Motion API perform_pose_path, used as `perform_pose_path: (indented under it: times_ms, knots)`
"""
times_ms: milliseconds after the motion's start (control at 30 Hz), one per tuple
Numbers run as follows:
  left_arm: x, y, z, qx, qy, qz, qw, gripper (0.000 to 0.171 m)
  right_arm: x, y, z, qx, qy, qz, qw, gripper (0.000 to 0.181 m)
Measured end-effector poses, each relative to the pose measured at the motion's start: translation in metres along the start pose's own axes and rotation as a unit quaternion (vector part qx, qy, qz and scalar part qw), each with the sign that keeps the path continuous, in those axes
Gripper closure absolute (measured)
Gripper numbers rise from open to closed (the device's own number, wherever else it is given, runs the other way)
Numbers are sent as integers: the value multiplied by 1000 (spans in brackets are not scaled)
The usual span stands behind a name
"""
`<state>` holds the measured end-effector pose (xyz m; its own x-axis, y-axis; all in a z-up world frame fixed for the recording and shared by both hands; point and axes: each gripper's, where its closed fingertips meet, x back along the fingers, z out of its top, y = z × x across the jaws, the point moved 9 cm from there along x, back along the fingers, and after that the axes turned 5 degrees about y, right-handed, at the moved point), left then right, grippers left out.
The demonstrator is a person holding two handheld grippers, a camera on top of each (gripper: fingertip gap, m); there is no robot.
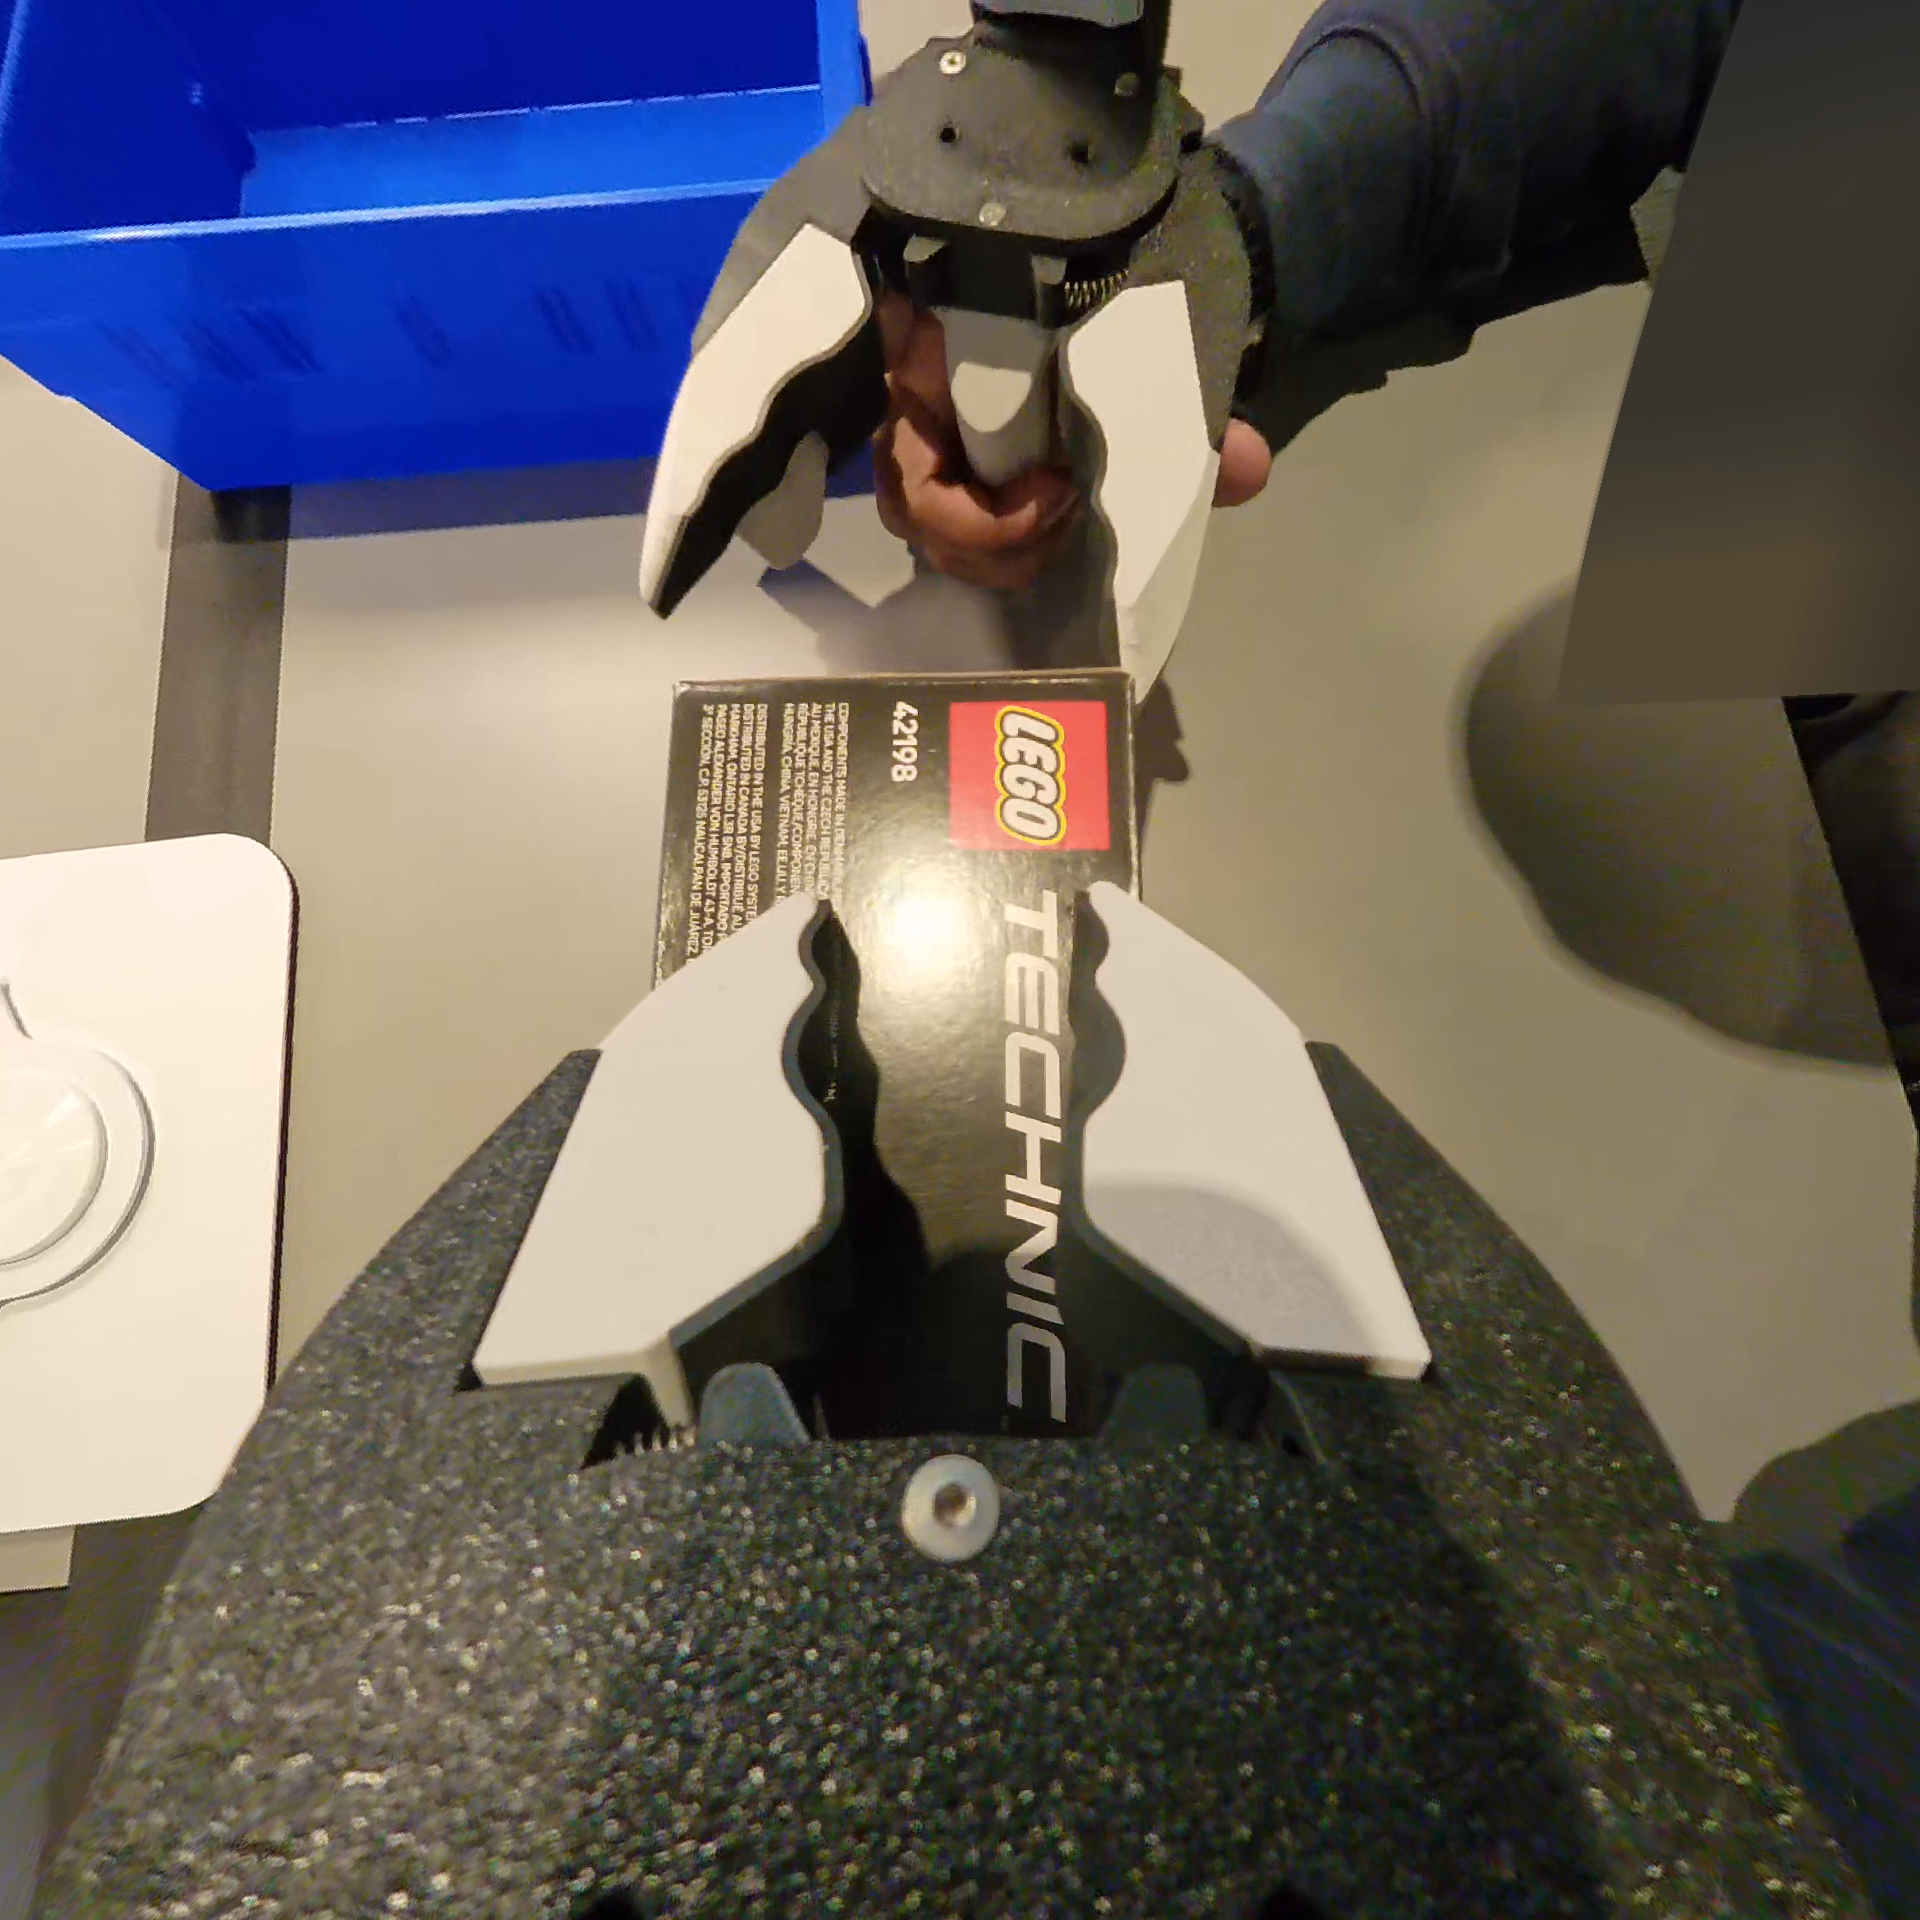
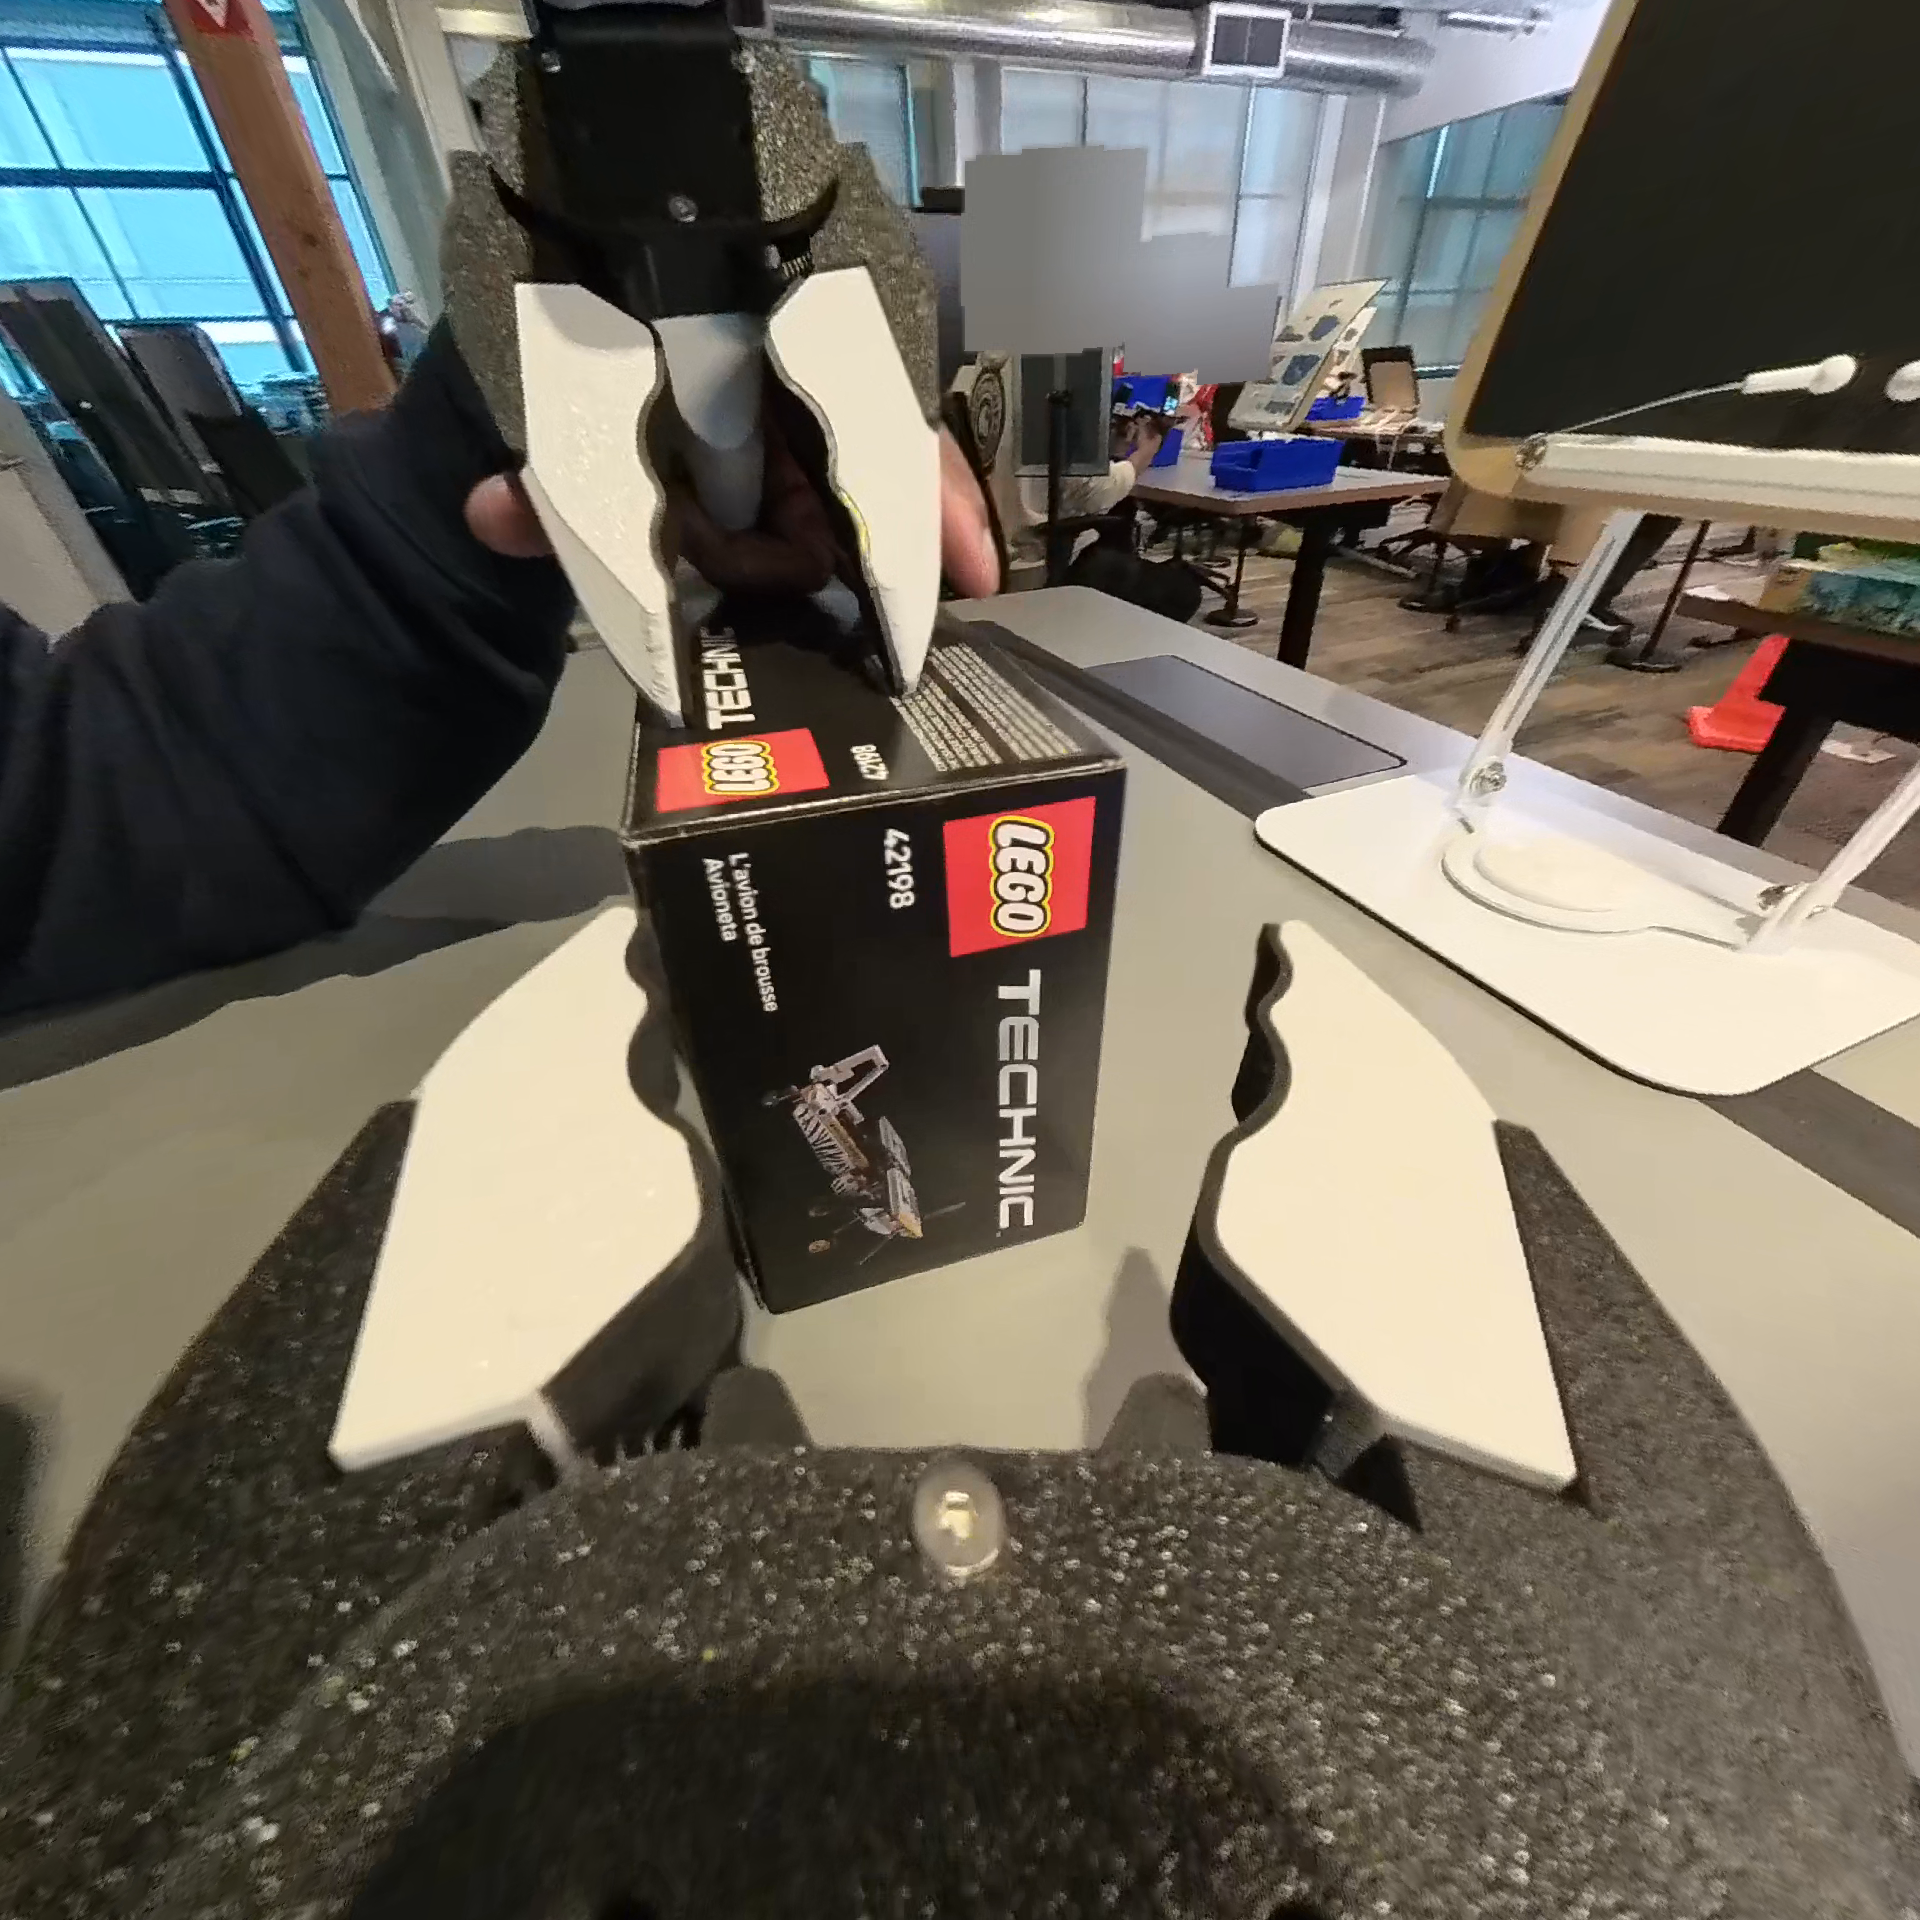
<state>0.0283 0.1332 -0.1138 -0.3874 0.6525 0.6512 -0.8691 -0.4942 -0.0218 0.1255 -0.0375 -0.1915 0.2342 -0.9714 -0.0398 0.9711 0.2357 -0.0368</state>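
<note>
The black box [image 2: 883, 1039] stands upright on the table [image 2: 260, 1195], the left hand-held gripper [image 2: 784, 691] pressing narrow-spread fingertips on its top, the right hand-held gripper [image 2: 951, 935] gaping wide, empty, just beside its front face.

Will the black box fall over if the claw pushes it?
Probably it could tip: the black box stands tall on a small end on the grey table. It looks like stiff cardboard, so it should keep its shape. The left gripper rests on its top, likely steadying it.
</note>
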Motion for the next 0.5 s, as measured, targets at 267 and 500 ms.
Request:
perform_pose_path:
  times_ms: [267, 500]
  knots:
    - [0, 0, 0, 0, 2, -2, 1000, 127, 11, 17, 19, 5, 41, 28, 999, 88]
    - [0, -1, 0, 1, 2, -5, 1000, 127, -1, 0, 7, 37, 16, 51, 998, 92]
